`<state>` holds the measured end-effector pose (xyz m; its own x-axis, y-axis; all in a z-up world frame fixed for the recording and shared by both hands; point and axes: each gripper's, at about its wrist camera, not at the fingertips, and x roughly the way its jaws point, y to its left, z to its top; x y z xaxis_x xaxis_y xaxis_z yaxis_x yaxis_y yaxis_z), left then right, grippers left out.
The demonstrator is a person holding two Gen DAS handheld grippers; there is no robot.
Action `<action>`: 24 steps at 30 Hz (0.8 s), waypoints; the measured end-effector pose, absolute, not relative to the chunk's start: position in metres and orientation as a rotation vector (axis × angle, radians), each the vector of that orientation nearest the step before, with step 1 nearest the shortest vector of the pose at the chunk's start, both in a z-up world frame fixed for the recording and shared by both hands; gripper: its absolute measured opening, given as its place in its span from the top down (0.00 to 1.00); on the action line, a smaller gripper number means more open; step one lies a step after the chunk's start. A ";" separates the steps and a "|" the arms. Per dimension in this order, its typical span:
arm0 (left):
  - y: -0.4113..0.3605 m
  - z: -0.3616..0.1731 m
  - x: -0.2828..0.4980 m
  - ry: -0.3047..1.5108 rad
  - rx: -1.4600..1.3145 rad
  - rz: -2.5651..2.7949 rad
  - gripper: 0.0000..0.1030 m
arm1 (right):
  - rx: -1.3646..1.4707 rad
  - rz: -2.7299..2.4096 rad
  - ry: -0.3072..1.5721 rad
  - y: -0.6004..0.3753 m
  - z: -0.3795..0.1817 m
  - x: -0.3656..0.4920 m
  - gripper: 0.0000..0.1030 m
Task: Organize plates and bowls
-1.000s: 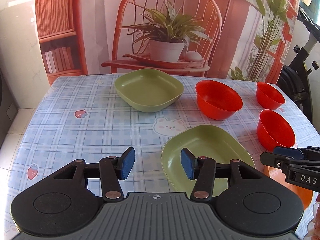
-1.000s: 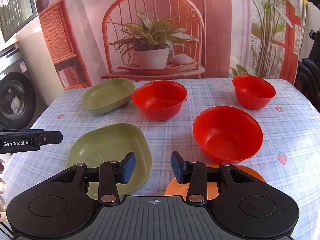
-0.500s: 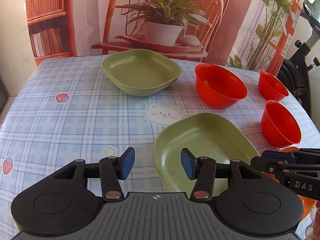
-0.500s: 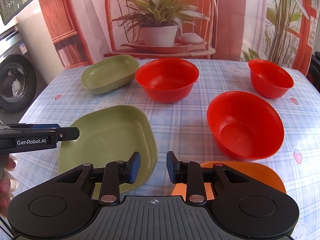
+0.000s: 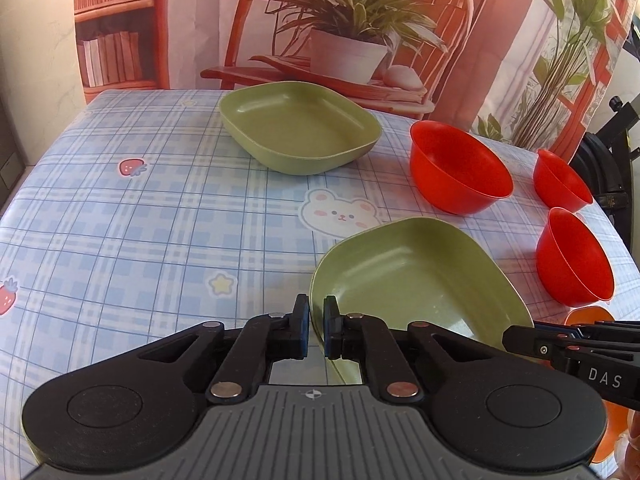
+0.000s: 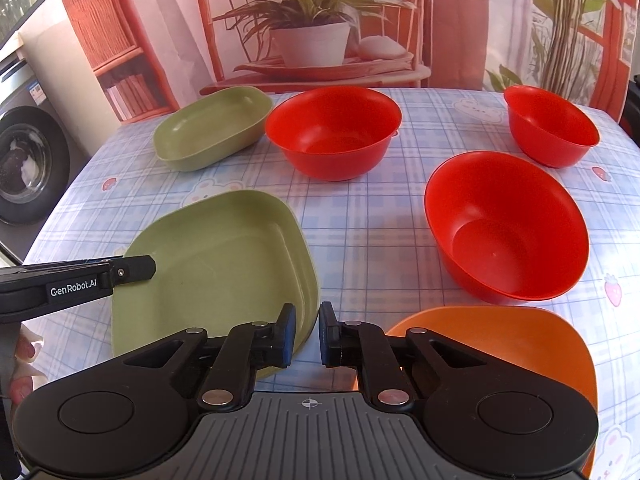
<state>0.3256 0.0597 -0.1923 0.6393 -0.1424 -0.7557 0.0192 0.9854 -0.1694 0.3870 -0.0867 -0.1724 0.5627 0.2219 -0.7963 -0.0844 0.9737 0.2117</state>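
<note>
Left claw [image 5: 316, 330] clenched on the near-left rim of the near green plate [image 5: 420, 276], pads pinching the lip from both sides. Right claw [image 6: 307, 334] nearly closed with a narrow gap showing, poised at the gap between that plate's right edge and the orange plate [image 6: 520, 344]; gripping nothing, as far as the fisheye lets on, though its left finger may be brushing the green rim.

Best handled by lifting the pinched rim slowly and level, keeping the plate from swinging on its one-sided hold, then carrying it toward the far green plate [image 5: 300, 128] at the back of the checked worktop [image 5: 140, 220] for stacking. Worth steering left of the large red bowl [image 6: 332, 132], which sits between the two green plates in the right view.

Near green plate directly ahead of and right of the left claw, touching its pads. Two more red bowls [image 6: 504, 228] [image 6: 550, 126] farther right, well apart from the left claw.
</note>
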 end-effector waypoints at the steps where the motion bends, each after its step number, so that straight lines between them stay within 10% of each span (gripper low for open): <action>1: 0.061 -0.192 0.324 0.872 -0.162 -0.083 0.93 | 0.168 0.182 0.962 -0.087 -0.173 0.387 0.91; 24: 0.019 -0.139 0.296 0.805 -0.134 -0.122 0.94 | 0.328 0.155 0.866 -0.135 -0.127 0.342 0.93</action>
